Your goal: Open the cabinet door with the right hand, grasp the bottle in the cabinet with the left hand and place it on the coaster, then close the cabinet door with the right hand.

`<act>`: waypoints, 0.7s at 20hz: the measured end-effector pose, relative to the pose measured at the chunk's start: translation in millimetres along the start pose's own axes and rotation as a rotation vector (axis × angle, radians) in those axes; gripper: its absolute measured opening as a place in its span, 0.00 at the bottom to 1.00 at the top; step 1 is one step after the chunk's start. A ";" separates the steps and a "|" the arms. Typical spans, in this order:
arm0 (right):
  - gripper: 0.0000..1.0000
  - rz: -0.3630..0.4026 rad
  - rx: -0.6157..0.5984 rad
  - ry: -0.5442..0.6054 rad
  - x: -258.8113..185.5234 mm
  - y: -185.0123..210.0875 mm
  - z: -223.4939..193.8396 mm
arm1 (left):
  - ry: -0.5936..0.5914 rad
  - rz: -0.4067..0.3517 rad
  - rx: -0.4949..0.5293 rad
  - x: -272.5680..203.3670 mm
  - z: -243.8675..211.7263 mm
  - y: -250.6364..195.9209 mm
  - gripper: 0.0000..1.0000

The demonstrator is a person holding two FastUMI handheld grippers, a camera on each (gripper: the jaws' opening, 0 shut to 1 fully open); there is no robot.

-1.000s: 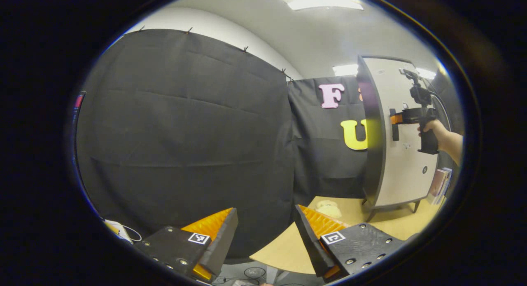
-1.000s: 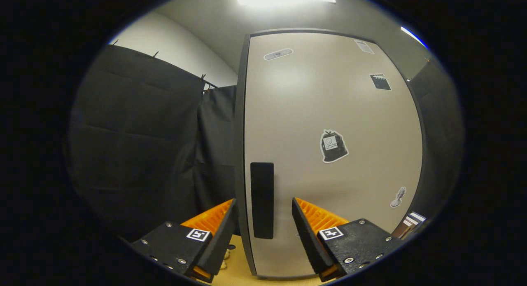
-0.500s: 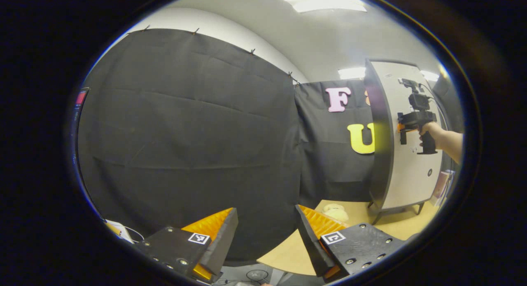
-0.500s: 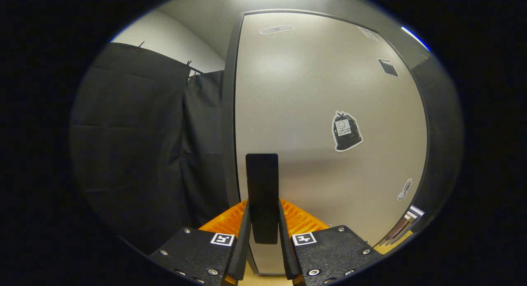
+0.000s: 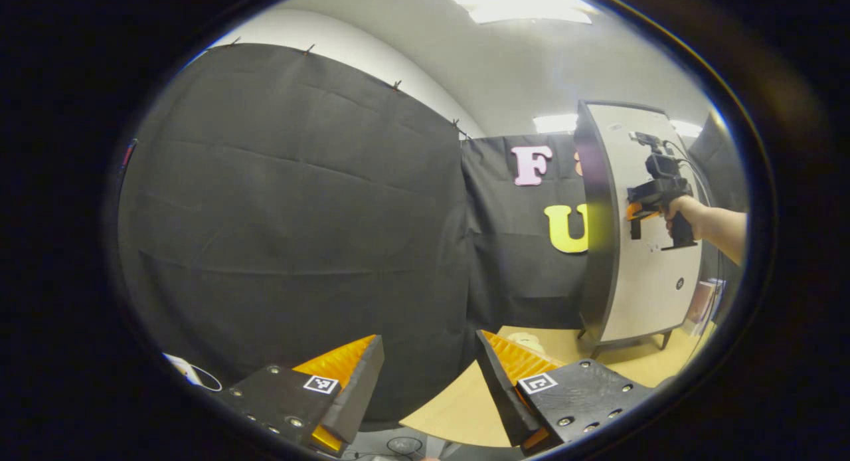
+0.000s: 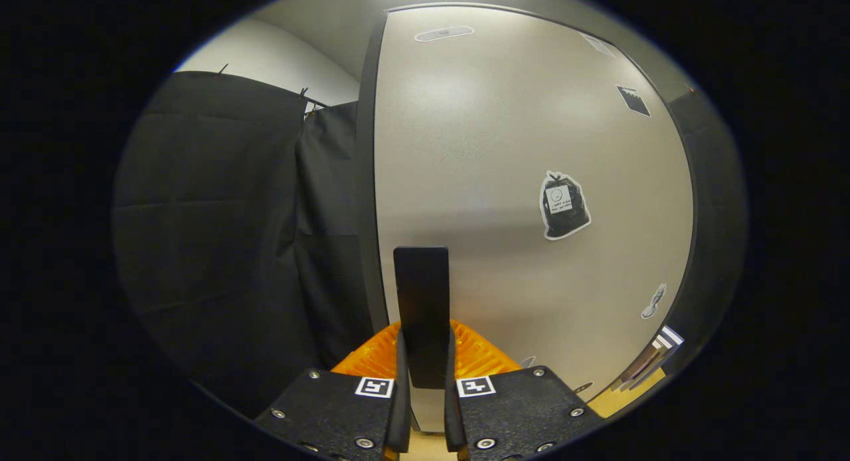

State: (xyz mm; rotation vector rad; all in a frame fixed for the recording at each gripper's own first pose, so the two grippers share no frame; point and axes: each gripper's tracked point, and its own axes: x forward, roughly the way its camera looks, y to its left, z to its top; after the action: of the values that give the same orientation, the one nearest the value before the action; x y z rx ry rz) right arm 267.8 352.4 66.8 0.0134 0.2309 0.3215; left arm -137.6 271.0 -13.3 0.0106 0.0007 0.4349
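The right gripper (image 6: 423,408) has its fingers clamped on the black handle (image 6: 421,301) at the cabinet door (image 6: 531,149)'s left edge; rigid, it should swing stiffly on its hinges. The left gripper (image 5: 428,388) hangs over the table (image 5: 465,408), fingers apart.

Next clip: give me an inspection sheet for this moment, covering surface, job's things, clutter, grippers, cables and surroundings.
Surface: light wooden tabletop, bearing the cabinet.
Job's things: tall beige cabinet door looks shut; its black vertical handle is clamped. Bottle and coaster: nothing seen.
Clutter: small pale soft object on the table by the cabinet; a few stickers on the door.
Grippers: right gripper shut on the handle; left gripper open, holding nothing, away from the cabinet.
Cables: thin white cable at lower left.
Surroundings: black cloth wall, ceiling lights.
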 end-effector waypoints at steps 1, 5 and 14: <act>0.20 0.013 0.006 -0.003 -1.5 0.3 -0.2 | -0.006 -0.008 -0.002 -2.2 3.3 -1.1 0.82; 0.20 0.064 0.024 -0.002 -13.5 1.3 1.6 | -0.001 -0.072 -0.031 -6.7 10.9 -19.8 0.82; 0.20 0.206 0.046 -0.002 -35.7 -10.4 -3.5 | 0.003 -0.164 -0.019 7.7 18.9 -114.9 0.82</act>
State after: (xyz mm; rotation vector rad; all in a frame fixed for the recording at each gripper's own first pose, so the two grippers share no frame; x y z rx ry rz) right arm 237.3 331.2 70.9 0.0833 0.2351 0.5215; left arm -82.2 169.9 4.4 -0.0090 0.0003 0.2704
